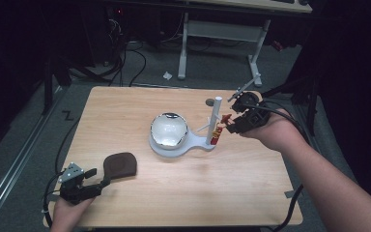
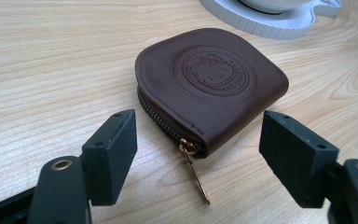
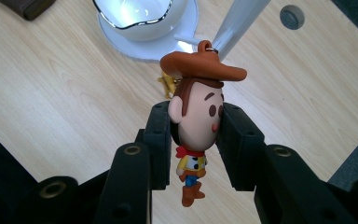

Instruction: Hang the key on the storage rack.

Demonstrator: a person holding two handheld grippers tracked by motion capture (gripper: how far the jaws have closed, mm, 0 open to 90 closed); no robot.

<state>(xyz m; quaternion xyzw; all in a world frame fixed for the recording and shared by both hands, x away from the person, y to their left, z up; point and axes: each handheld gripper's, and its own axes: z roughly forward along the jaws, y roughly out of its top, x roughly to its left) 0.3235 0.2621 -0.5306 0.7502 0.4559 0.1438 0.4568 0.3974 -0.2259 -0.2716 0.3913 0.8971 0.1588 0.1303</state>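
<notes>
Woody keychain figure, a little cowboy with a brown hat, is up in the air at the right side of the table, pinched by the head between the jaws of the right gripper, just beside the white stand's upright post. From the right gripper view his body and boots dangle free below the jaws, and a small ring on the hat top sits against the post behind it.

Biggest thing first: one wooden table, light grain. On its middle sits one white stand base, carrying one shiny bowl; its inside reflects bright light, so whether anything lies in it is hard to say, though it looks empty. A thin peg slants off the post, and something small and red-yellow hangs near it, too small to make out.

Down at the near left lies one brown leather coin pouch, zipped shut, flat on the wood, a round stamped emblem on top and its gold zip pull trailing toward the camera. The left gripper sits low just short of it, jaws spread wide, touching nothing.

One round hole marks the far tabletop.
</notes>
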